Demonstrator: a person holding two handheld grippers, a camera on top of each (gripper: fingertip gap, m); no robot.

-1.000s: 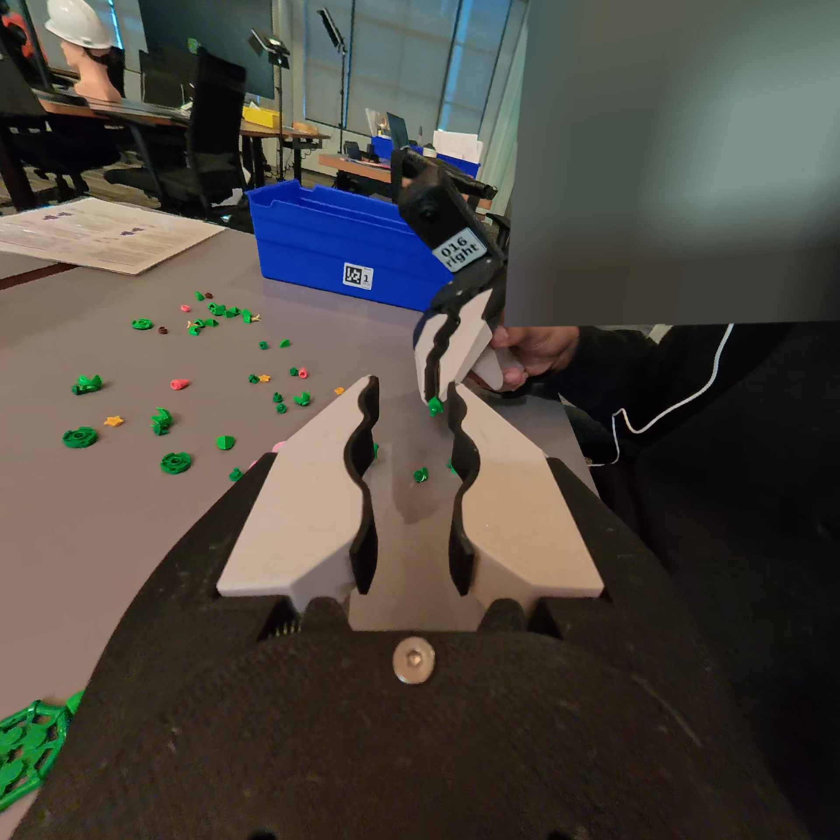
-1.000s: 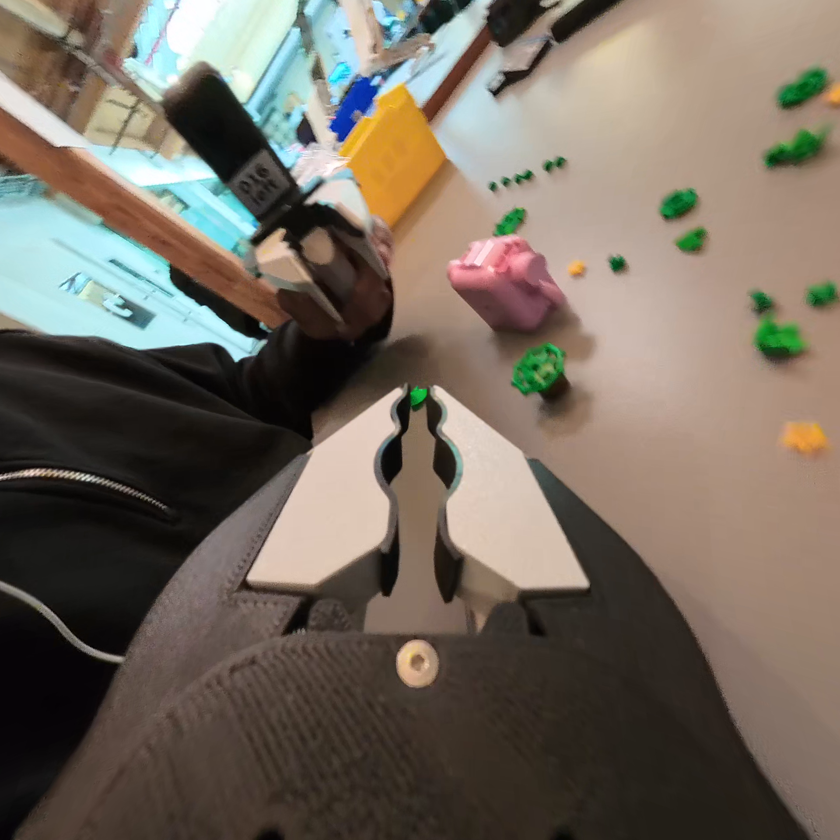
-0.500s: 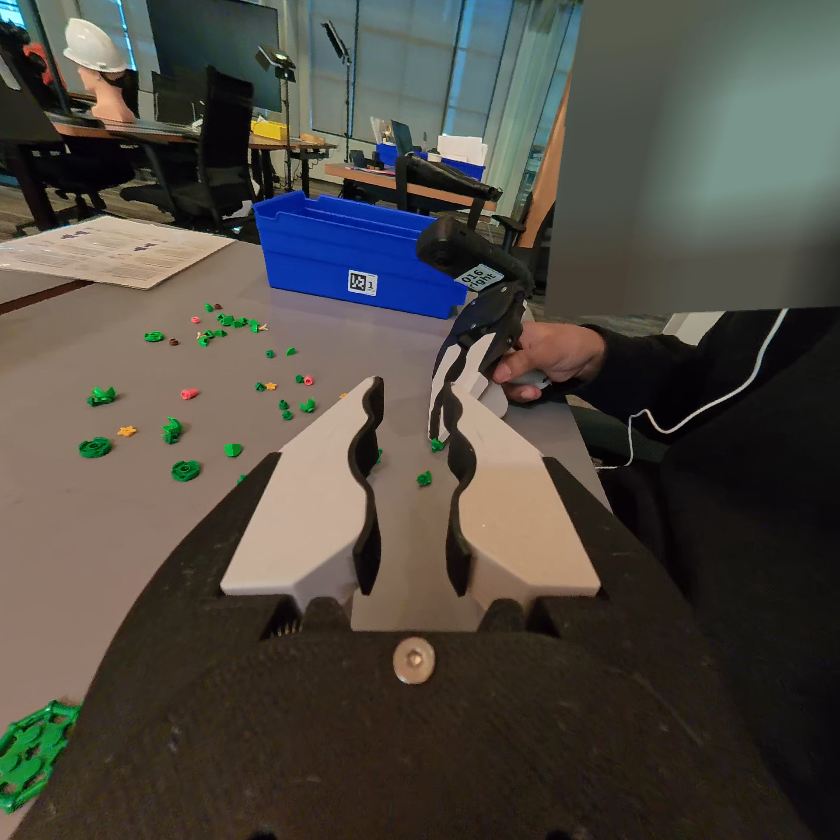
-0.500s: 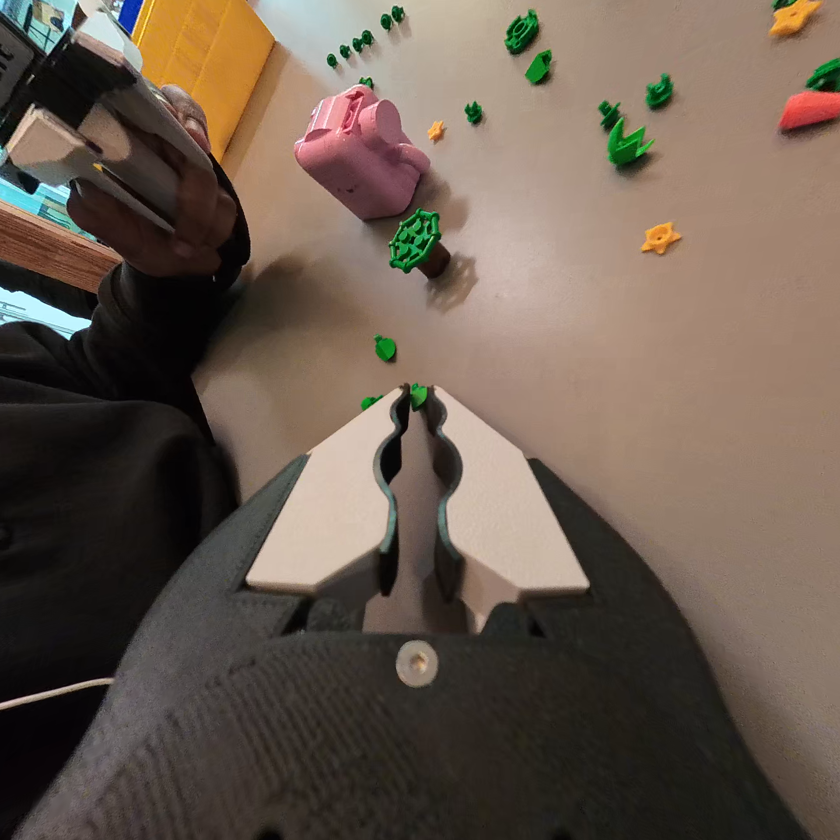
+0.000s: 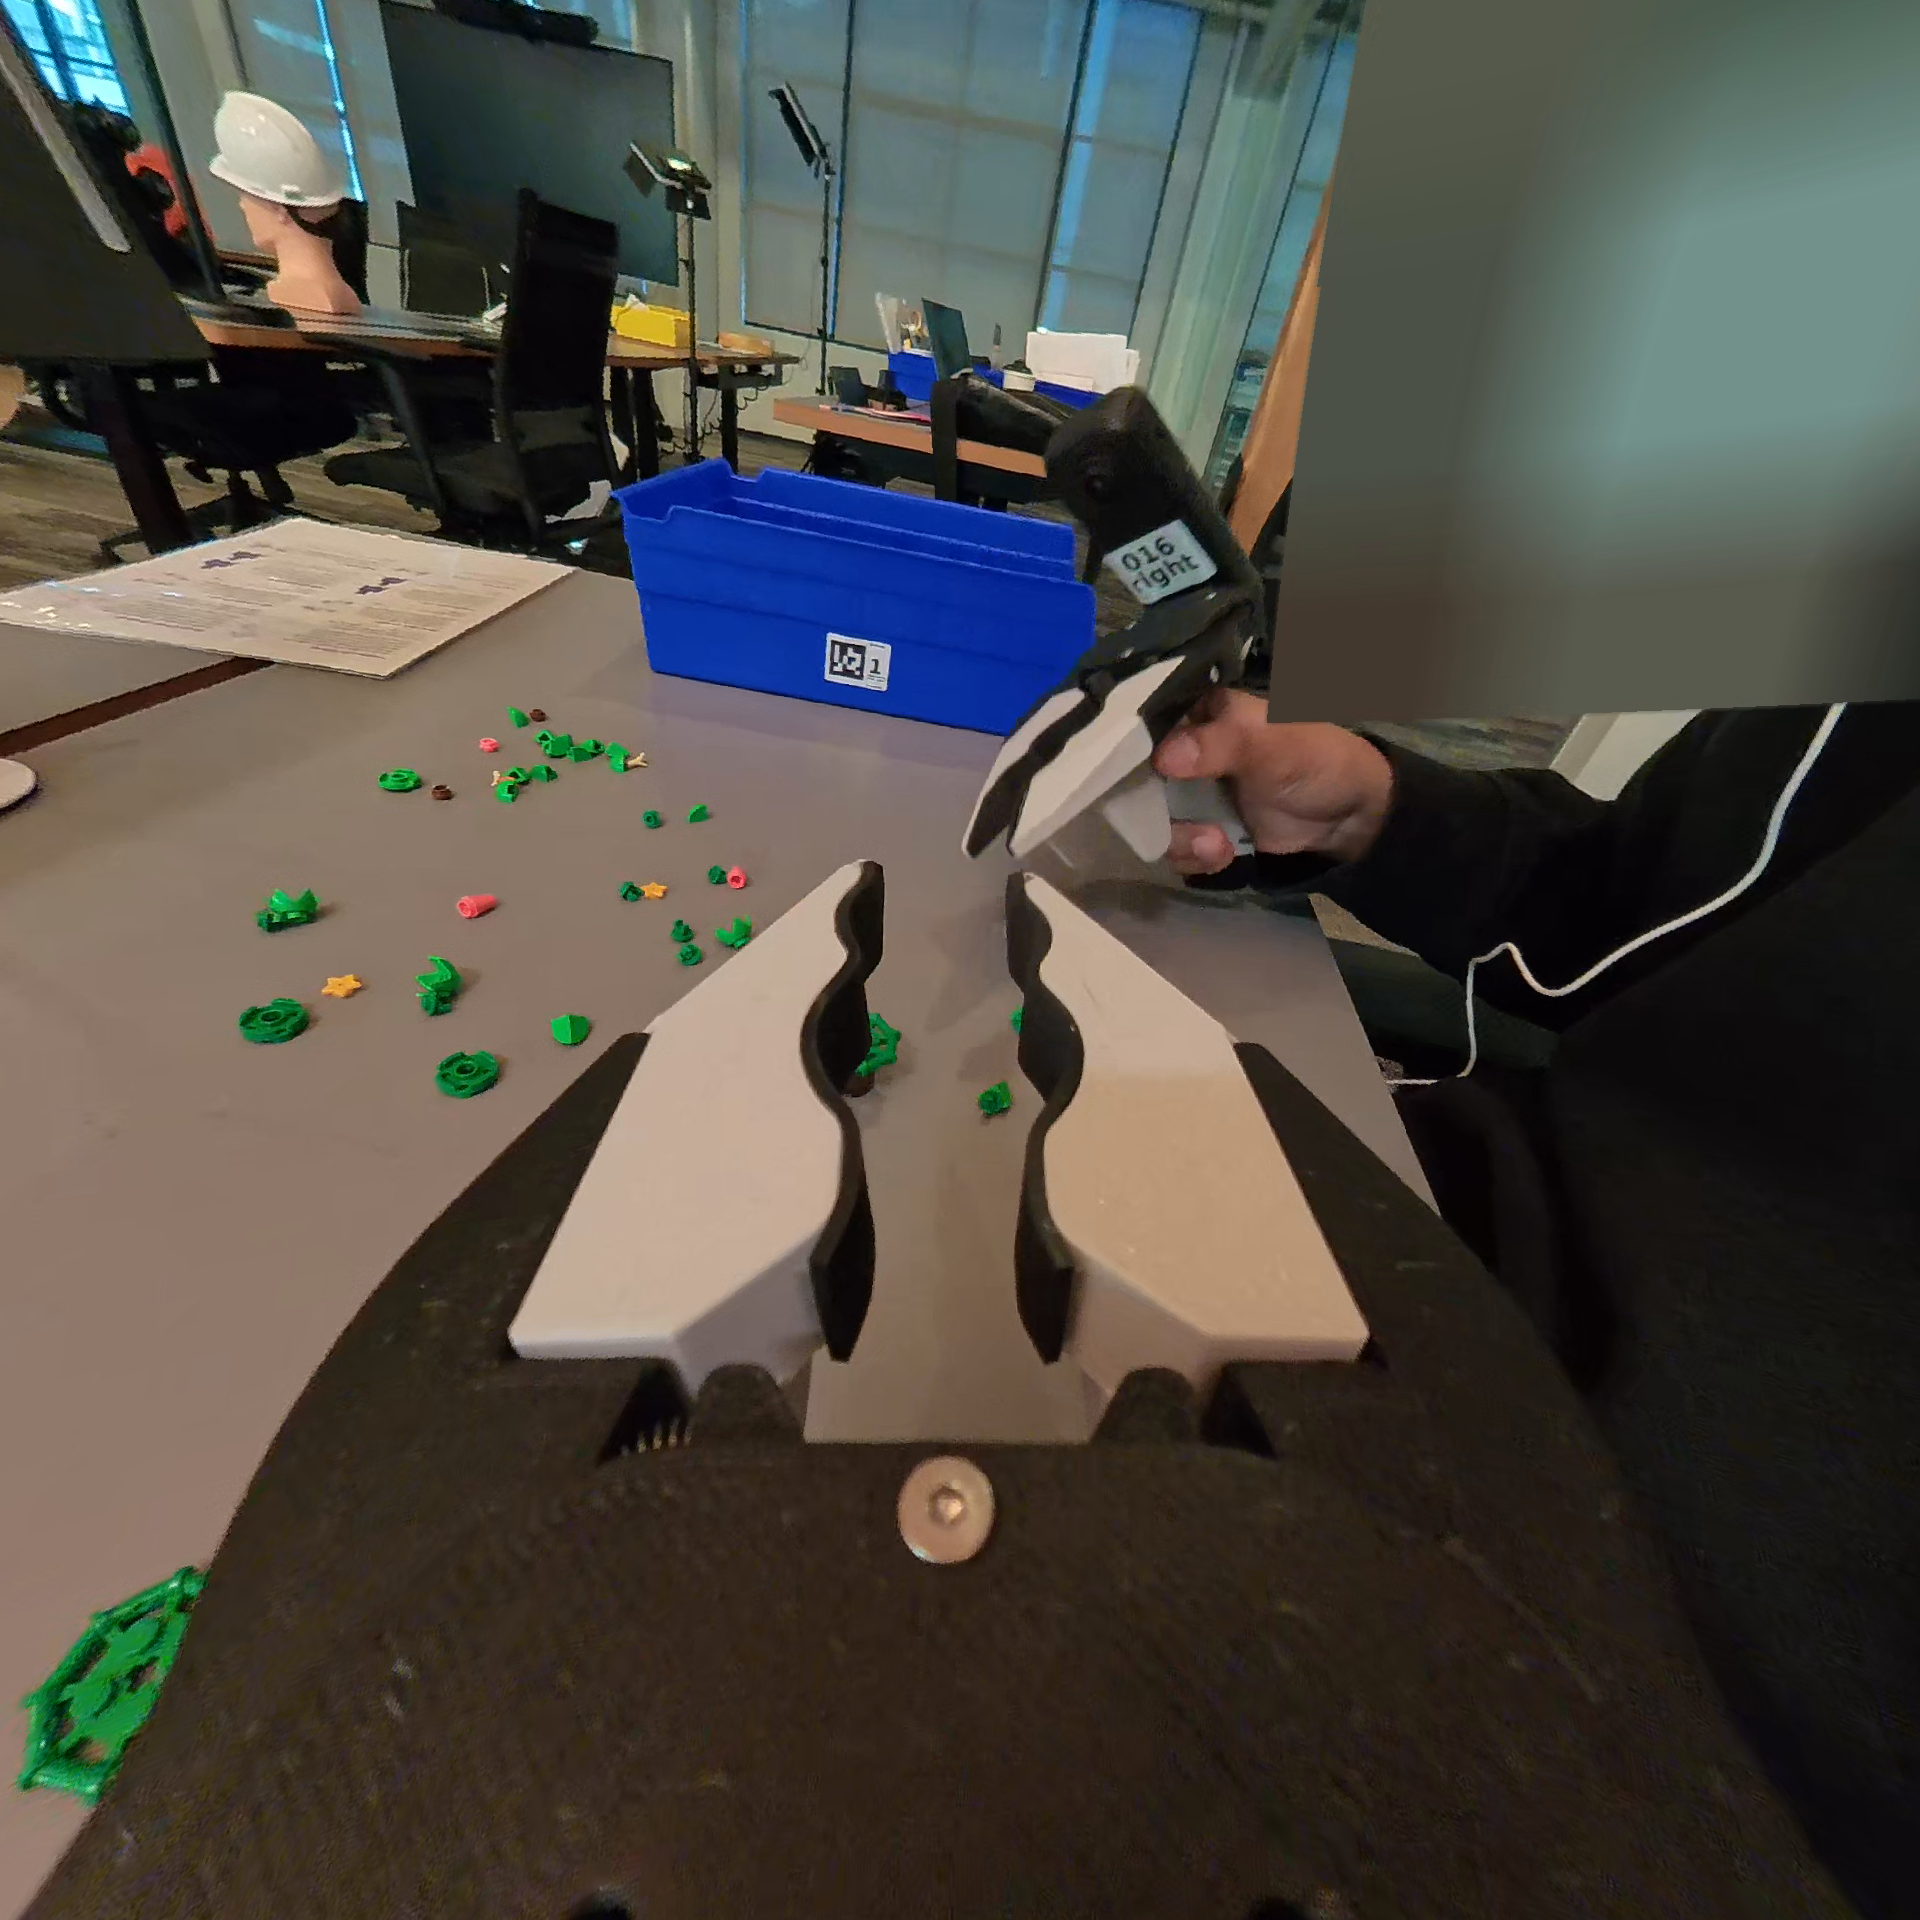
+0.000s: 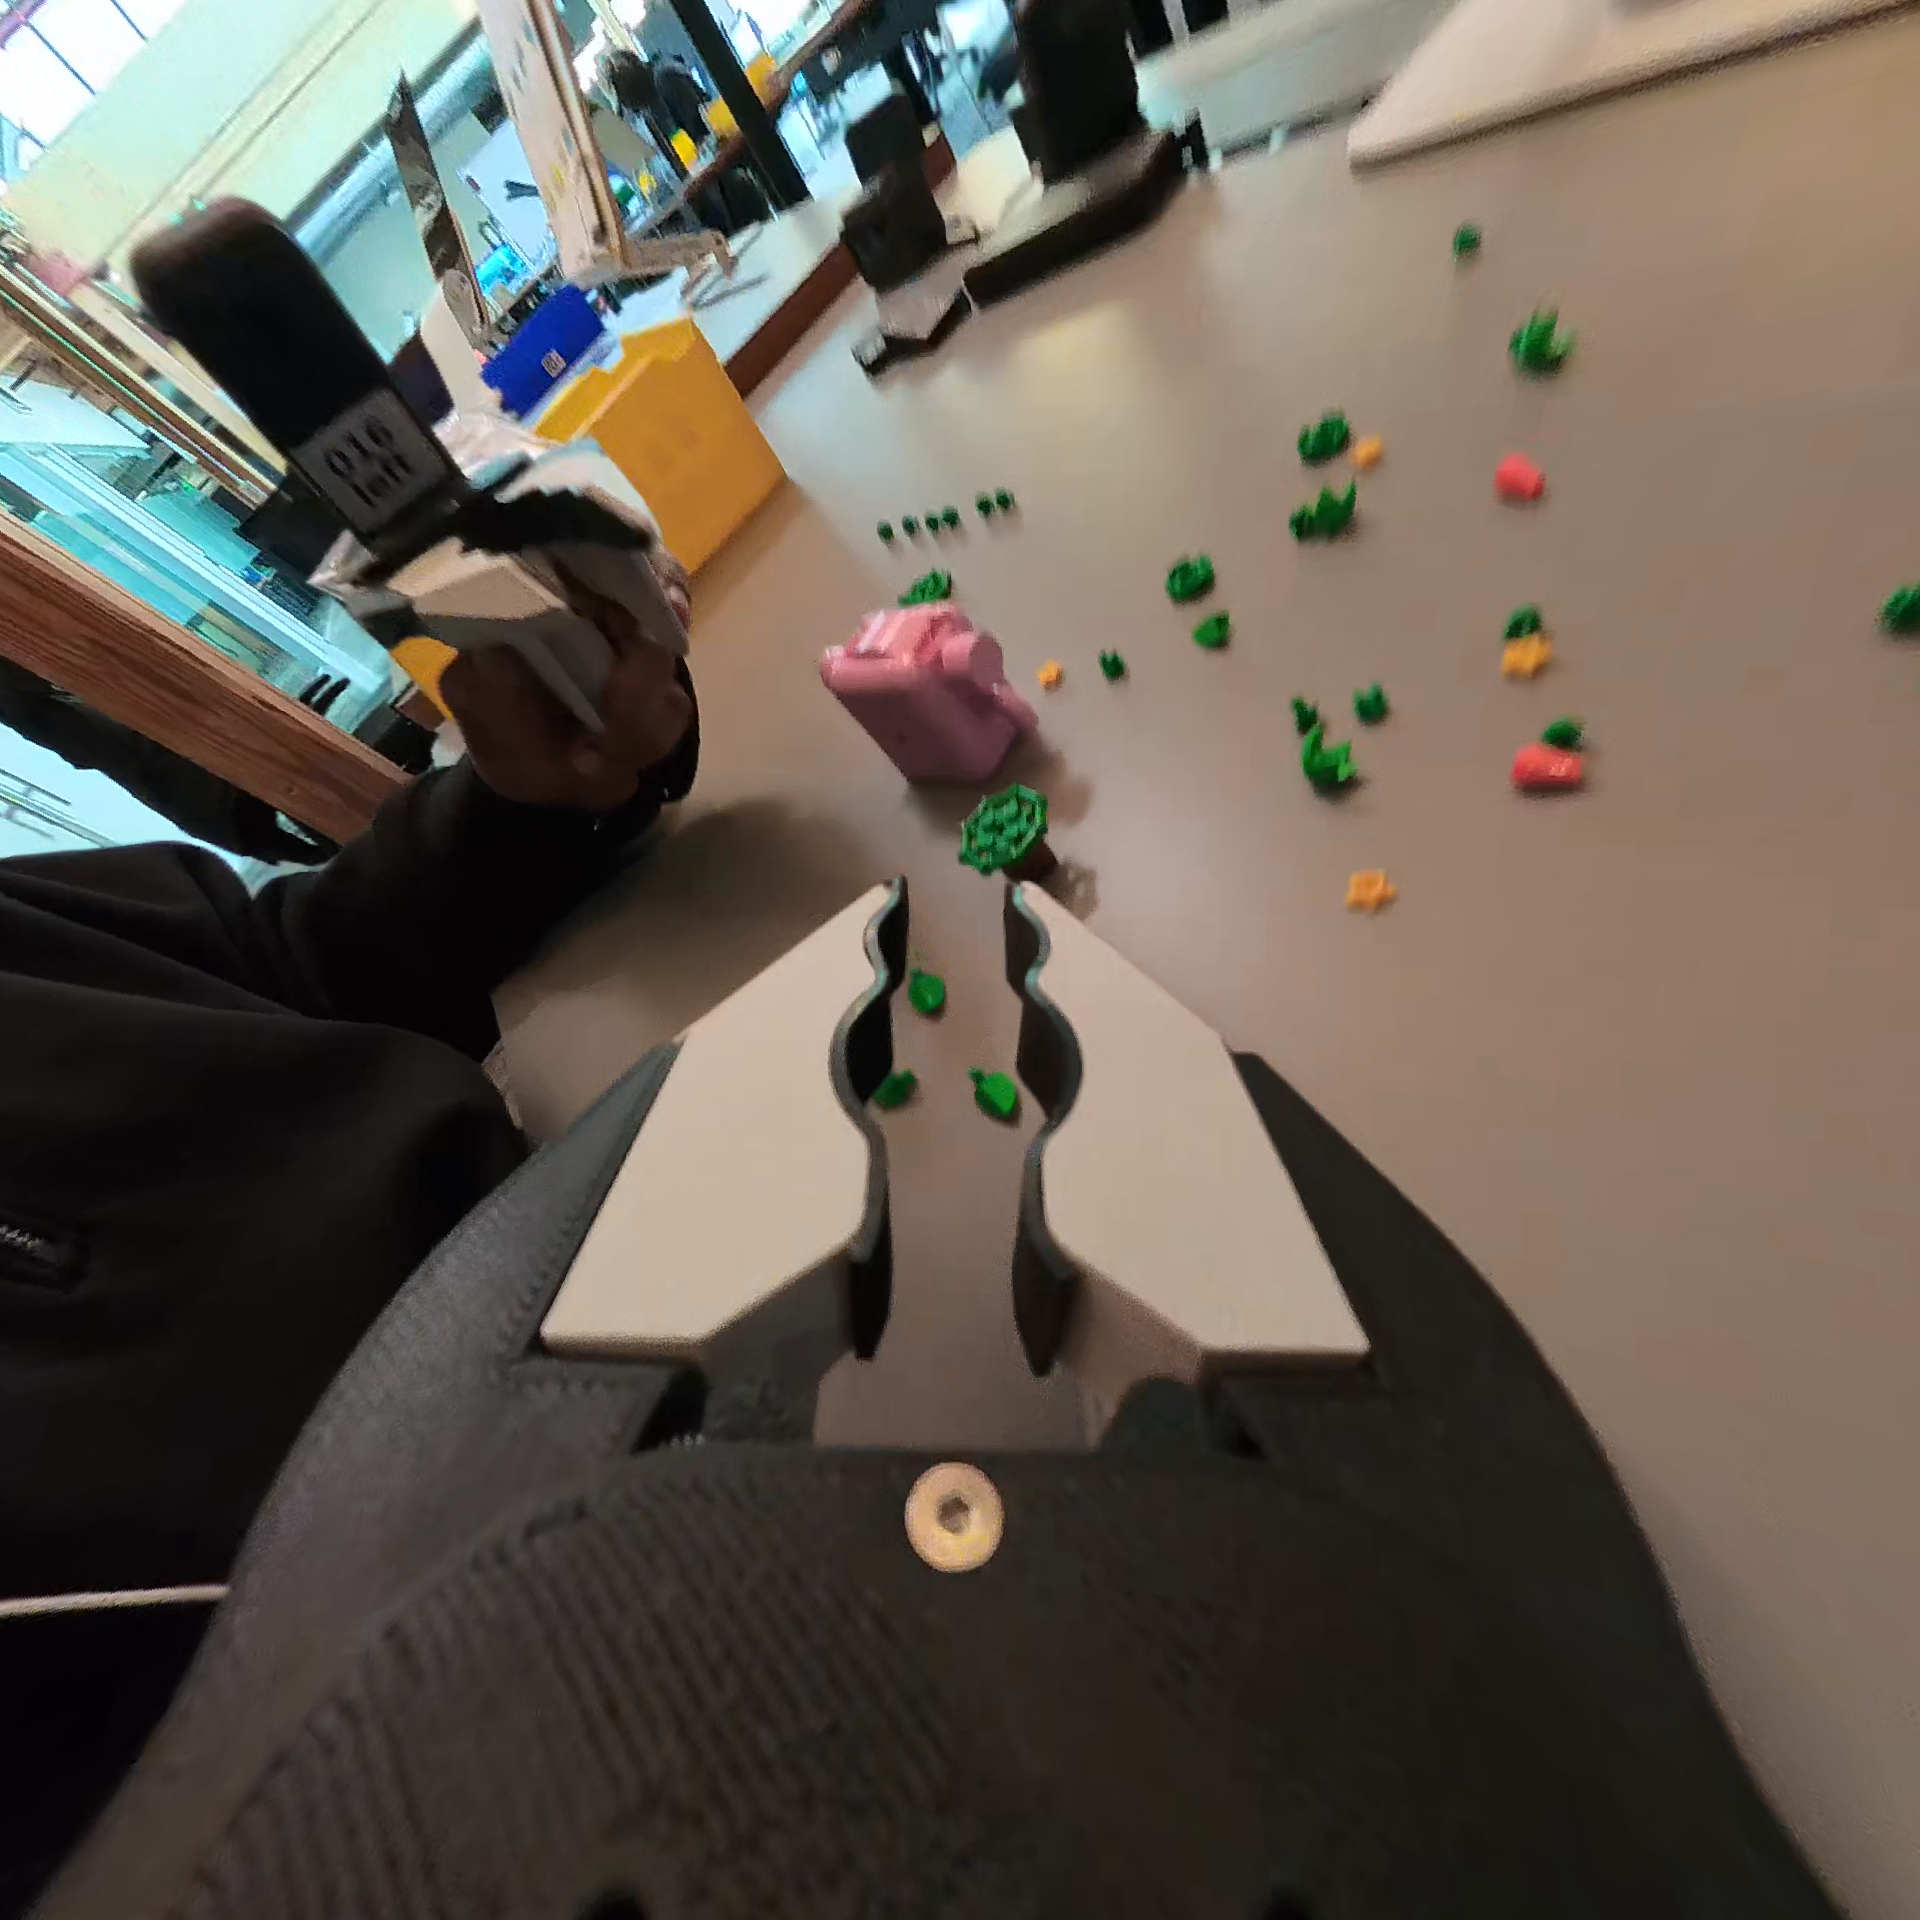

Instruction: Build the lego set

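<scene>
My right gripper [image 6: 954, 891] is open and empty, held low over the grey table. Three small green leaf pieces [image 6: 992, 1091] lie on the table between and under its fingers. Just beyond its tips stands a green round web piece on a brown stem [image 6: 1003, 831], with a pink Lego block [image 6: 925, 691] behind it. My left gripper [image 5: 945, 883] is open and empty above the table, and the web piece [image 5: 878, 1044] and a small green piece [image 5: 994, 1098] show between its fingers. The right gripper [image 5: 992, 847] hangs just past its right fingertip. The left gripper [image 6: 395, 608] shows blurred at the left.
Several small green, orange and pink pieces [image 5: 457, 982] are scattered to the left on the table. A blue bin [image 5: 862, 613] and a paper sheet [image 5: 281, 592] lie at the far side. A flat green web piece [image 5: 104, 1683] lies near. A yellow bin [image 6: 675, 447] stands beyond the pink block. The left gripper's tips are roughly 12 centimeters from the right gripper's. Between my left fingertips and the pink Lego block [image 6: 925, 691] there is roughly 8 centimeters.
The right gripper held a small green piece, went down to the table, then opened. The piece now lies on the table, and the gripper has lifted and tilted. The left gripper stayed open.
</scene>
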